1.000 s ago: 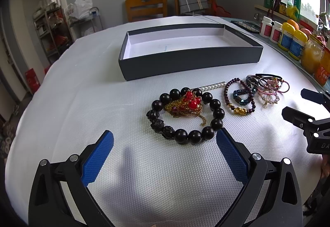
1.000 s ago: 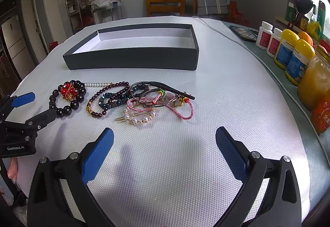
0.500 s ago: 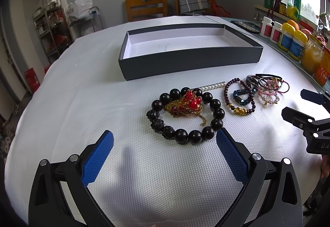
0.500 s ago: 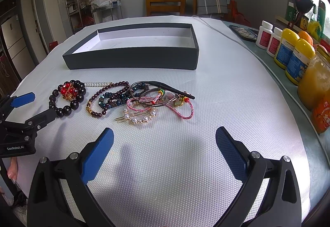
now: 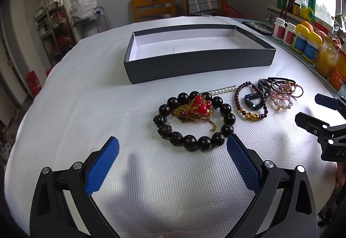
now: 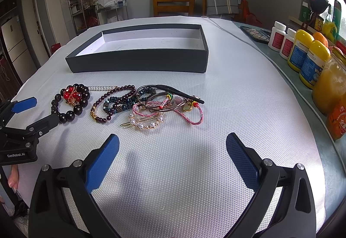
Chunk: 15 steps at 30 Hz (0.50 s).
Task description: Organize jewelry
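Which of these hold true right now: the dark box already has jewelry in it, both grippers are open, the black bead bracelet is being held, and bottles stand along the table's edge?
1. The dark box holds jewelry. False: it is empty.
2. The left gripper and right gripper are open. True.
3. The black bead bracelet is gripped. False: it lies on the table, untouched.
4. Yellow bottles stand along the edge. True.

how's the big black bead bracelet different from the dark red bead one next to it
The black bead bracelet has far larger beads than the dark red bead bracelet. The black one rings a red and gold chain piece; the dark red one overlaps a blue beaded band. The dark red one carries a gold charm; the black one has carved beads. Both lie flat on the table.
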Available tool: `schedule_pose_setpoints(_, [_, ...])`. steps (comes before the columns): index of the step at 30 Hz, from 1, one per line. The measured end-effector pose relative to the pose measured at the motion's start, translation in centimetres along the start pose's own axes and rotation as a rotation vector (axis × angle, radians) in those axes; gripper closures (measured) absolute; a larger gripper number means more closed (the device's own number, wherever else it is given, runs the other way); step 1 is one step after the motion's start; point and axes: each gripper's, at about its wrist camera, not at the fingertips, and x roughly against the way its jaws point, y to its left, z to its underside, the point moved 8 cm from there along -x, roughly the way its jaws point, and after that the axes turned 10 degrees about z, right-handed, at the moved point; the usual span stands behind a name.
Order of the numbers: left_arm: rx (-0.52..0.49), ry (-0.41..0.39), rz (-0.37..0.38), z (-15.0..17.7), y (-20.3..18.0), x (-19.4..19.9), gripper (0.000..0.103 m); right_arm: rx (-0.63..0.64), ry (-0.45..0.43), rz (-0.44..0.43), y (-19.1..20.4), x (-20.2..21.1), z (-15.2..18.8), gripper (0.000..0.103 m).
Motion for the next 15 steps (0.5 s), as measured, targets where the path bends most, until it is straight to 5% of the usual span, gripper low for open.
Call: schedule_pose_setpoints(15, [0.002, 0.006, 0.007, 0.34, -0.30, -0.08, 0.002, 0.000, 0.025, -0.009, 0.21, -0.34, 0.21, 0.006])
